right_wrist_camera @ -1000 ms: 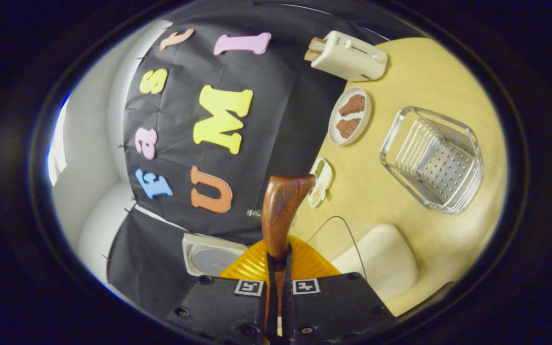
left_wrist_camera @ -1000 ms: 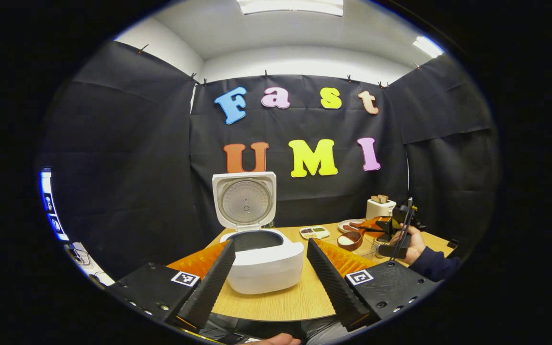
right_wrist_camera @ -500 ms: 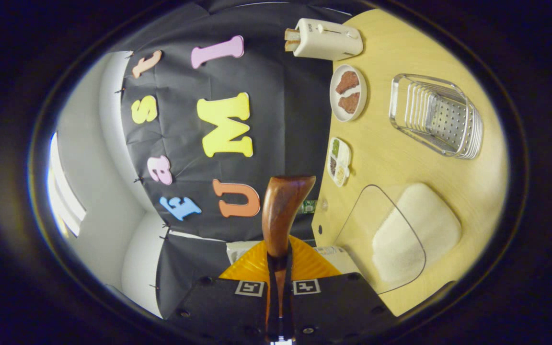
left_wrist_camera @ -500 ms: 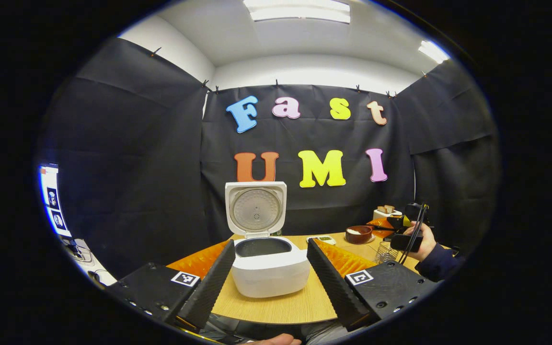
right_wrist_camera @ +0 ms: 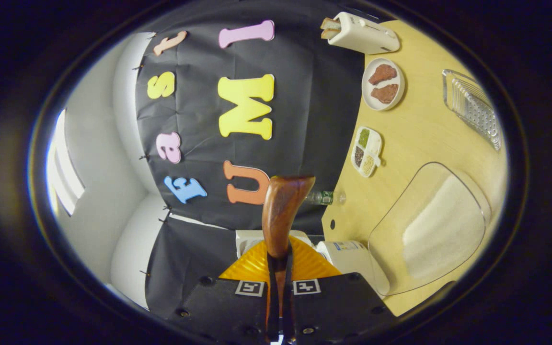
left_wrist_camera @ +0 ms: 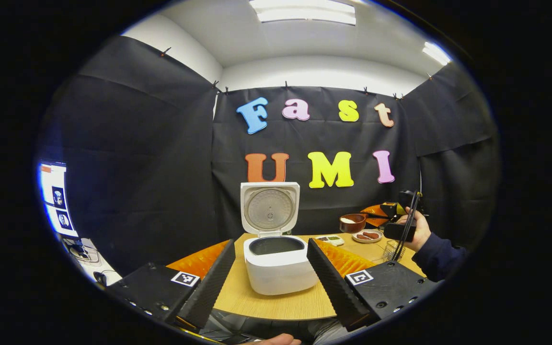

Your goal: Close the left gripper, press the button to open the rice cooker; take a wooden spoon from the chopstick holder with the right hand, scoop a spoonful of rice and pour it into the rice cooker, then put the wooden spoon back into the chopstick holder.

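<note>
White rice cooker (left_wrist_camera: 278,263), lid upright, open; wooden spoon (left_wrist_camera: 353,223) carrying rice, airborne.

Bright ceiling light (left_wrist_camera: 304,10), warped fisheye edges

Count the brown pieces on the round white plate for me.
2, both on the plate near the toaster: one piece toward the toaster, the other piece next to it. Nothing seems hidden.

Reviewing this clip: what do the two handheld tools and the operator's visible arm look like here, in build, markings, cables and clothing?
Both tools share one build: black bodies with screw heads, orange ribbed panels behind the fingers, and square black-and-white marker tags. The left tool has ridged, wedge-shaped fingers. The right tool carries two tags side by side. In the left gripper view, a black cable runs past the person's hand, above a dark navy sleeve.
</note>
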`<state>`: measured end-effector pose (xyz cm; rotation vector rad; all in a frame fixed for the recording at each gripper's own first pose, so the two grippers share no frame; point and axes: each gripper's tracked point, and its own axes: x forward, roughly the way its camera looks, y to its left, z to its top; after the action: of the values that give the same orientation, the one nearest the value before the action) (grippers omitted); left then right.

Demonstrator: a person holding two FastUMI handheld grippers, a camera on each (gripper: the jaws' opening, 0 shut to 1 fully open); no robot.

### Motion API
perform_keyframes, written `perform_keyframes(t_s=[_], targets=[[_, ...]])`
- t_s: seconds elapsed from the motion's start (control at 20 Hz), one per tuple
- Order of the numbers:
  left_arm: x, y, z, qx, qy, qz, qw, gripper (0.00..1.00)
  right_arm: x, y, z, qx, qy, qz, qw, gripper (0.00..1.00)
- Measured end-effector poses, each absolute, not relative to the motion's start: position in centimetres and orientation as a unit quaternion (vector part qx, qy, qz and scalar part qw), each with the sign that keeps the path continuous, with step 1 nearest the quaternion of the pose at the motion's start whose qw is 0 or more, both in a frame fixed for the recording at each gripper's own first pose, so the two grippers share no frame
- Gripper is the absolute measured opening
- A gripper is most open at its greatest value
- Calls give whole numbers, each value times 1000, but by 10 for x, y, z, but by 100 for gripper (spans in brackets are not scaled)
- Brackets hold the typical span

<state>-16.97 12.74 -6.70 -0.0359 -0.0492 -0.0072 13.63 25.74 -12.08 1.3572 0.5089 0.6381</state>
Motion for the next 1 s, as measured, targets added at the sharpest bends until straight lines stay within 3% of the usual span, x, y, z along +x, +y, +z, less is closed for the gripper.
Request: perform_keyframes(t_s=[0.55,1.0], targets=[[-188,152,-58,-16,-33,-3,999,95,167,374,-105,505,254,283,775,8],[-192,163,-58,-27,-29,14,999,95,178,460,-87,317,180,316,876,8]])
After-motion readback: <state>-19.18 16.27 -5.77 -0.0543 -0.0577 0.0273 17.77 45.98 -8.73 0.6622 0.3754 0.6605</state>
